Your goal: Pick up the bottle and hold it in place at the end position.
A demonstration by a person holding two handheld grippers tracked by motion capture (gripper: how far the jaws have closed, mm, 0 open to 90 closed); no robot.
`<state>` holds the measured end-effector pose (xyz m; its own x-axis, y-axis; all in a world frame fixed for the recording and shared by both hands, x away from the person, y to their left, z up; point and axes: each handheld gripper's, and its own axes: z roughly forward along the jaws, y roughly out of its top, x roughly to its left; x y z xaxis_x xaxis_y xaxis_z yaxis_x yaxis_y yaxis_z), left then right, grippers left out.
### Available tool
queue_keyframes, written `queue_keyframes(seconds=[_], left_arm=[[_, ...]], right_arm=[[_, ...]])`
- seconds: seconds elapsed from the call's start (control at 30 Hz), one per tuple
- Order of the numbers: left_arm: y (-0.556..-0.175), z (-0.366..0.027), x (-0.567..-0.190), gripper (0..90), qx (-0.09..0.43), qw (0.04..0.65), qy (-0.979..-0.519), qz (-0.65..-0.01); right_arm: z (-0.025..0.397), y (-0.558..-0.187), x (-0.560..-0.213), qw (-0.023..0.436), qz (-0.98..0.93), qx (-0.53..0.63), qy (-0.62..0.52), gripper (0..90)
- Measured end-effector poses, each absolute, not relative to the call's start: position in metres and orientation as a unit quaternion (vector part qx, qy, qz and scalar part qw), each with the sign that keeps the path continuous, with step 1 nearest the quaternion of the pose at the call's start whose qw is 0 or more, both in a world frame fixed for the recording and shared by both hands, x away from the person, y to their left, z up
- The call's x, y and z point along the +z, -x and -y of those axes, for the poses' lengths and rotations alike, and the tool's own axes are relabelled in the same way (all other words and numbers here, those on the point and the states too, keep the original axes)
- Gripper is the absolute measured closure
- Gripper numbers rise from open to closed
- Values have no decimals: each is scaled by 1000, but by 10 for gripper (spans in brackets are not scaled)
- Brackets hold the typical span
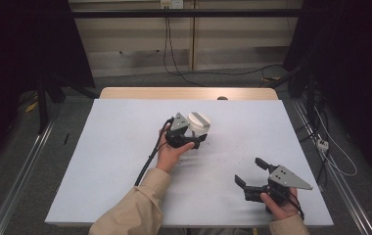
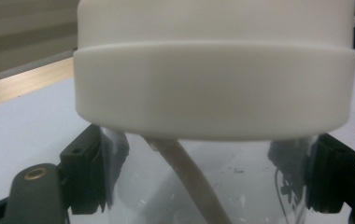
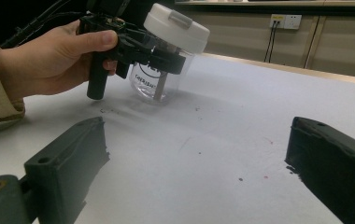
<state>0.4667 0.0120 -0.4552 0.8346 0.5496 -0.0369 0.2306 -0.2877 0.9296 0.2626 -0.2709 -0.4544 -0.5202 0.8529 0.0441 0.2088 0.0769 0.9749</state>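
A clear plastic jar (image 1: 199, 132) with a white lid (image 1: 199, 121) stands on the white table (image 1: 115, 147), just right of its middle. My left gripper (image 1: 197, 139) comes in from the left and is shut on the jar's clear body below the lid. In the left gripper view the lid (image 2: 213, 84) looms close, a black jaw sits on each side of the jar wall (image 2: 241, 182), and a beige stick (image 2: 189, 182) leans inside. The right gripper view shows the jar (image 3: 159, 81) and the hand holding the left gripper (image 3: 159, 56). My right gripper (image 1: 249, 171) rests open near the front right, holding nothing.
The table's wooden far edge (image 1: 189, 93) has a small dark object (image 1: 221, 98) on it. Small dark specks (image 3: 239, 178) dot the surface between the grippers. Metal rails (image 1: 22, 166) run along both sides, and cables (image 1: 331, 147) lie on the floor to the right.
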Motion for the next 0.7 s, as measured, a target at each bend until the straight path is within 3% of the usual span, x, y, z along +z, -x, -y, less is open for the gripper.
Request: queue_keyframes(seconds=[0.7], left_arm=[[-452,-32,-458,186,147,544,-789,-244]], right_arm=[[267,-264,-454,295,-676,548,-394,47]])
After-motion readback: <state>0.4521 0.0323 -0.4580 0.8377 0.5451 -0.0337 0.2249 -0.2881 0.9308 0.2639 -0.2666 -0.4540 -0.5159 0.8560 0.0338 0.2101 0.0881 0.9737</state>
